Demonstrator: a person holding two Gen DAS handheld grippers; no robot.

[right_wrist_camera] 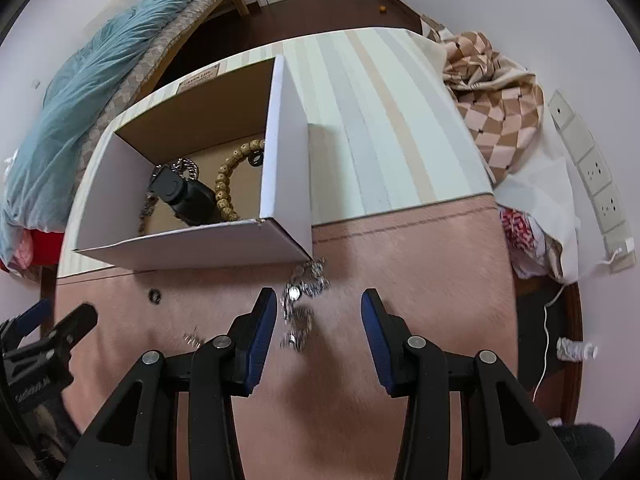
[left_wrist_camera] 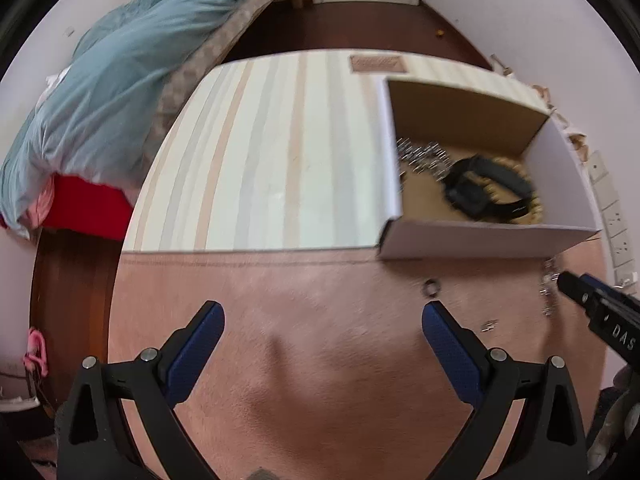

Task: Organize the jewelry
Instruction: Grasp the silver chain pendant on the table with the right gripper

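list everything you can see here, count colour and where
box: 1, white outside, brown inside, open, on striped surface
bead bracelet: 1, tan, in box
watch: 1, black, in box
chain: 1, silver, in box
loose chain: 1, silver, on pink cloth before box
ring: 1, dark, on pink cloth
blanket: 1, teal, on bed
checked cloth: 1, tan, right
left gripper: open
right gripper: open, around loose chain

A home bedroom: bed (left_wrist_camera: 224,40) under a rumpled teal duvet (left_wrist_camera: 112,80), striped mattress (left_wrist_camera: 280,140), wall sockets (right_wrist_camera: 592,168).
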